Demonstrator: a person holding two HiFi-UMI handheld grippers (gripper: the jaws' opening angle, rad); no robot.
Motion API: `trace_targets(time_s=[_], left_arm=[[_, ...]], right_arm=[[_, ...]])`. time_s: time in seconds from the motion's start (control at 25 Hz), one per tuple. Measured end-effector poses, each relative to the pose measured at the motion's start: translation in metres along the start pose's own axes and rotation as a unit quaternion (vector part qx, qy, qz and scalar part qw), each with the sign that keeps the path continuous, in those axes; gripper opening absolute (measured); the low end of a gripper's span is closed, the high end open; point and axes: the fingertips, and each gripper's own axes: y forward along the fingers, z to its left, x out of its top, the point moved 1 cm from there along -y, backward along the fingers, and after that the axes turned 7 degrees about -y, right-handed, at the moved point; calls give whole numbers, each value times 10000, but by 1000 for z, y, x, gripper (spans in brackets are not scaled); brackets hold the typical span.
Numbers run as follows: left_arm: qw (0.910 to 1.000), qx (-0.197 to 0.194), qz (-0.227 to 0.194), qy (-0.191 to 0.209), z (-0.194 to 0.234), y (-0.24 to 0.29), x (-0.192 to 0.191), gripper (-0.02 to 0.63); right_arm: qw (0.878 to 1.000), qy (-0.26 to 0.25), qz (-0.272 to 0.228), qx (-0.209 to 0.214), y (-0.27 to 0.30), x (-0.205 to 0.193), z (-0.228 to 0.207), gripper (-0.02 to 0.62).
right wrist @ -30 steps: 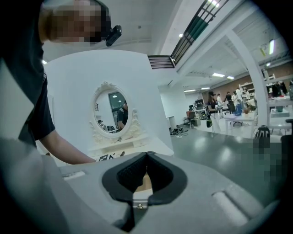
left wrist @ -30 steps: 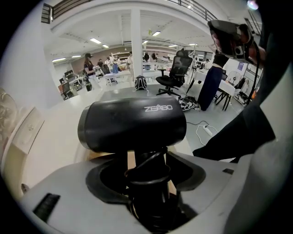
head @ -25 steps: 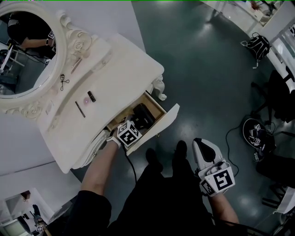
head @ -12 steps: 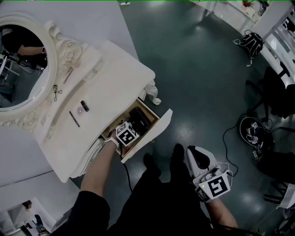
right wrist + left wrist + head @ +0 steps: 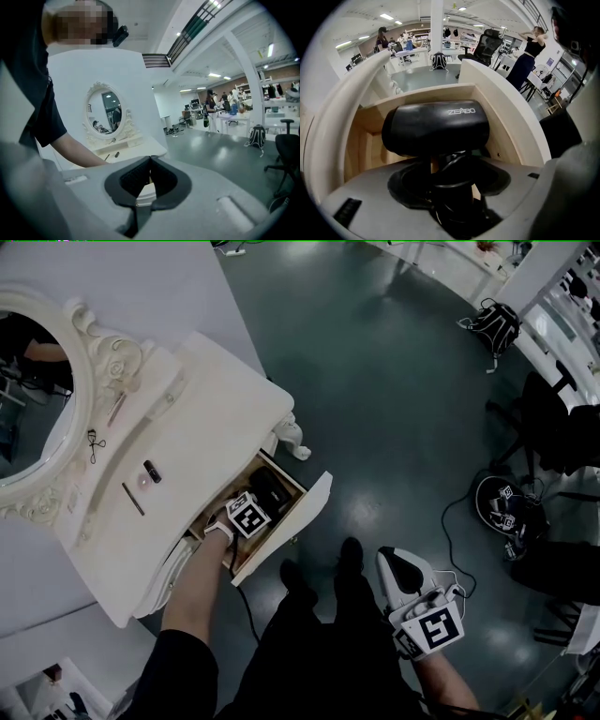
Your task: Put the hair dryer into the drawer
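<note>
Black hair dryer (image 5: 436, 126) is inside the open drawer (image 5: 312, 505) under the white tabletop (image 5: 216, 418). The left hand-held gripper (image 5: 451, 173) clamps its cord-wrapped handle and points steeply down. Placement appears nearly complete; release is left, and probably closing the drawer. The right hand-held gripper (image 5: 150, 161) hangs well apart beside the person's leg, jaws pressed together on nothing, aimed roughly level.

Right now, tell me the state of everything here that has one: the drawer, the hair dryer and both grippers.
drawer: pulled open.
hair dryer: inside the drawer, held by its handle.
left gripper: shut on the hair dryer's handle, pointing down into the drawer.
right gripper: shut, nothing between its jaws, away from the drawer.
</note>
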Motion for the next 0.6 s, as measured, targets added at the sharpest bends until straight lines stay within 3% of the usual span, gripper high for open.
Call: trace_targets(time_s=[0.6], left_arm=[[10000,1,75,19,-1,19,-2,262]], right_arm=[[10000,6,68,-6,-4,-10,-6,2]])
